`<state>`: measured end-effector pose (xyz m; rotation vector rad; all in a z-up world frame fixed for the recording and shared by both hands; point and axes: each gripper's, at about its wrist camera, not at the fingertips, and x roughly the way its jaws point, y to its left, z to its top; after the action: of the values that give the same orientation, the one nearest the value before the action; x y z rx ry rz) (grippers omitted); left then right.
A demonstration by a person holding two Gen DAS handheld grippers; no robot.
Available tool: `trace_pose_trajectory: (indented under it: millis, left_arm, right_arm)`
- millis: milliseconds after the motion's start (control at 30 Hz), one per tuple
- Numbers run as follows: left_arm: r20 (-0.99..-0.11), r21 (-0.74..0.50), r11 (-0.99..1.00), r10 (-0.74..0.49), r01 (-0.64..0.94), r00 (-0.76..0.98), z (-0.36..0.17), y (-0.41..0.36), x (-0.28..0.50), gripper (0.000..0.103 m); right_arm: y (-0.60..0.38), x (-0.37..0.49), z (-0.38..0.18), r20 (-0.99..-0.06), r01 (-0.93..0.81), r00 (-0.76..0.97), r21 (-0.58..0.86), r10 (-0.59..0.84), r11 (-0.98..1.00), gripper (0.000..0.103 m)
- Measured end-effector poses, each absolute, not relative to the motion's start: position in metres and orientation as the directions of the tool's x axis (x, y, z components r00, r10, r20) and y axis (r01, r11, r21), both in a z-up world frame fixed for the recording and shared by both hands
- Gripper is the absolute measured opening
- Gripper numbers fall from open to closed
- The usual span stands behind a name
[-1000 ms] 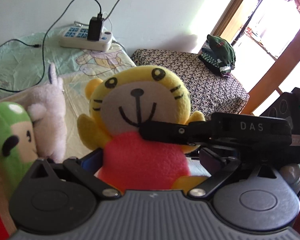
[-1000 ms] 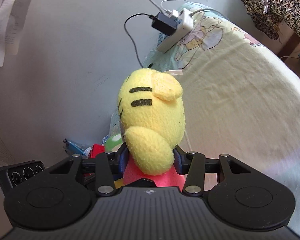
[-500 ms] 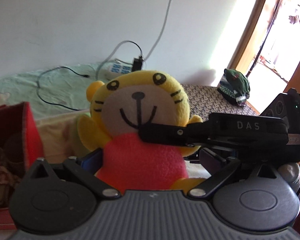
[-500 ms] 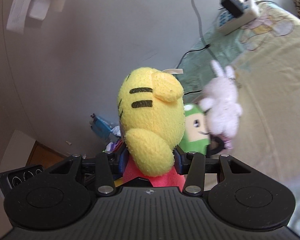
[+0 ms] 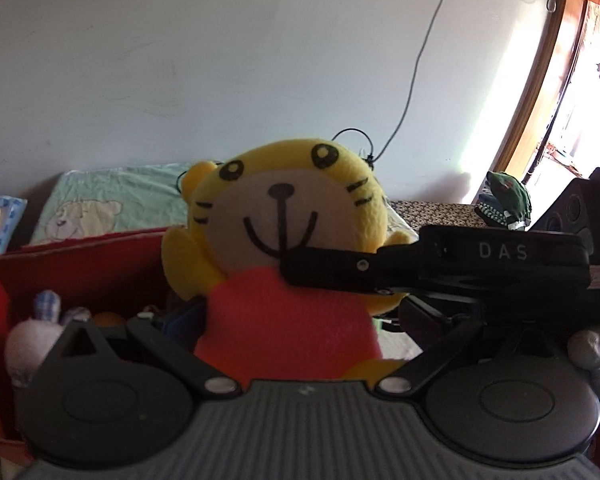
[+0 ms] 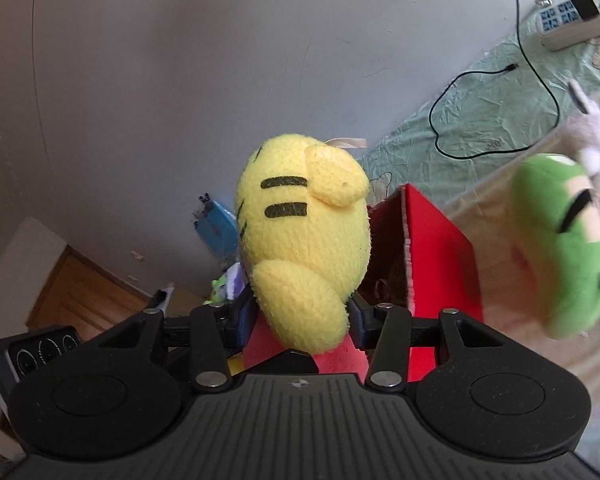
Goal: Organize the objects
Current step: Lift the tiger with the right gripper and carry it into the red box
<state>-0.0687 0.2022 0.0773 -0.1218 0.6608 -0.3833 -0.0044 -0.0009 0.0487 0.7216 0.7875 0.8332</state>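
A yellow tiger plush (image 5: 288, 232) in a red shirt sits upright between both grippers. My left gripper (image 5: 296, 312) is shut on its red body. A black finger (image 5: 340, 268) of the right gripper reaches in from the right and presses at its neck. The right wrist view shows the tiger plush (image 6: 304, 240) from the side, and my right gripper (image 6: 302, 312) is shut on it below the arm. An open red box (image 5: 80, 264) lies just behind and left of the plush, and the red box (image 6: 440, 256) is right of it in the right wrist view.
A pale pink plush (image 5: 28, 340) lies inside the box. A green plush (image 6: 556, 248) and a white rabbit plush (image 6: 596, 132) sit on the bed at the right. A power strip (image 6: 576, 24) with cables lies by the wall. A patterned stool (image 5: 440, 208) stands near the doorway.
Both grippers have carried the tiger plush leftward to the red box. The box has come into view, and the green and white plushes have slid off to the right.
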Motion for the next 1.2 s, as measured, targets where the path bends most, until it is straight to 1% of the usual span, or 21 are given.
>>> trace_pose_trajectory:
  millis: [200, 333, 433, 567, 700, 867, 967, 1167, 1200]
  left_arm:
    - [-0.609, -0.219, 0.926, -0.376, 0.307, 0.698, 0.062, 0.232, -0.047, 0.097]
    - [-0.644, -0.203, 0.928, -0.368, 0.313, 0.671, 0.046, 0.234, -0.037, 0.096]
    - [-0.661, -0.226, 0.923, -0.381, 0.312, 0.647, 0.033, 0.232, -0.031, 0.097]
    - [-0.661, -0.274, 0.911, -0.411, 0.308, 0.628, 0.025, 0.244, -0.025, 0.098]
    - [-0.676, -0.28, 0.913, -0.408, 0.298, 0.614, 0.017, 0.246, -0.02, 0.098]
    - [-0.688, -0.301, 0.908, -0.419, 0.293, 0.592, 0.007, 0.246, -0.019, 0.098]
    - [-0.687, -0.318, 0.905, -0.426, 0.284, 0.588, 0.003, 0.249, -0.019, 0.098]
    - [-0.7, -0.346, 0.899, -0.437, 0.267, 0.564, -0.005, 0.252, -0.013, 0.098]
    - [-0.701, -0.352, 0.898, -0.441, 0.266, 0.56, -0.005, 0.251, -0.012, 0.098]
  right_arm:
    - [0.032, -0.002, 0.047, -0.382, -0.347, 0.503, 0.733, 0.775, 0.586, 0.048]
    - [0.044, 0.0, 0.039, -0.462, -0.321, 0.517, 0.676, 0.721, 0.663, 0.047]
    - [0.05, 0.0, 0.031, -0.505, -0.297, 0.522, 0.647, 0.687, 0.702, 0.047]
    - [0.06, 0.002, 0.025, -0.55, -0.29, 0.521, 0.605, 0.653, 0.741, 0.048]
    - [0.069, 0.005, 0.022, -0.593, -0.281, 0.53, 0.552, 0.606, 0.785, 0.048]
    - [0.077, 0.002, 0.022, -0.601, -0.317, 0.544, 0.499, 0.585, 0.807, 0.054]
    - [0.072, -0.001, 0.024, -0.594, -0.305, 0.561, 0.499, 0.577, 0.811, 0.057]
    - [0.055, -0.006, 0.031, -0.53, -0.277, 0.619, 0.542, 0.579, 0.793, 0.055]
    - [0.055, -0.007, 0.031, -0.529, -0.276, 0.622, 0.542, 0.578, 0.793, 0.05]
